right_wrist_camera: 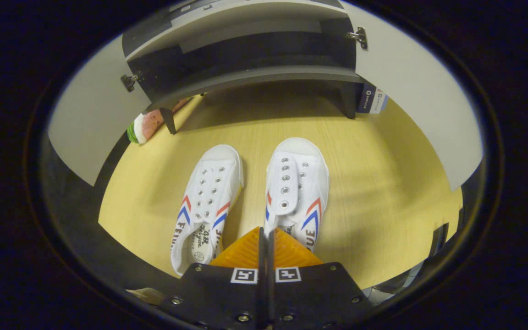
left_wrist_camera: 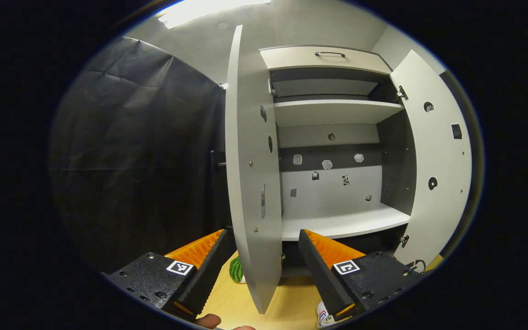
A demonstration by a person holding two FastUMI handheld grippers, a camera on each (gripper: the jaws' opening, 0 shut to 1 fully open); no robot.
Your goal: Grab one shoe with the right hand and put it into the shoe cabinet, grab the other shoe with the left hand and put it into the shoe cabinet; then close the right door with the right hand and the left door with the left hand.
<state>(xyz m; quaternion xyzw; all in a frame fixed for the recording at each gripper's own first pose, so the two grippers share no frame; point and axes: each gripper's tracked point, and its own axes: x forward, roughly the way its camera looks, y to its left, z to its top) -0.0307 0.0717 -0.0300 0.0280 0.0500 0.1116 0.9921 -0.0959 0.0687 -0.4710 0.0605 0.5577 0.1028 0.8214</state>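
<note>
So in the right gripper view, two white shoes are seen side by side on the yellow wooden counter (right_wrist_camera: 383, 183), toes pointed toward the shoe cabinet (right_wrist_camera: 245, 59). The left shoe (right_wrist_camera: 206, 201) and the right shoe (right_wrist_camera: 296, 188) are close together but not touching, both marked with red and blue chevrons on the sides. The right gripper (right_wrist_camera: 265, 238) is held low over the heel end of the right shoe, and its jaws are pressed together with nothing caught between them; whether the shoe is touched can't be told.

Both cabinet doors are swung open. A watermelon slice toy (right_wrist_camera: 145, 128) is tucked by the cabinet's leg, and a small box (right_wrist_camera: 371, 100) is sat by the opposite leg.

In the left gripper view, the left gripper (left_wrist_camera: 264, 247) is raised in front of the cabinet with its jaws spread wide apart, nothing held. The left door (left_wrist_camera: 250, 183) is seen edge-on right between them, and the right door (left_wrist_camera: 433, 160) is angled outward. The lower shelf (left_wrist_camera: 342, 222) is bare.
</note>
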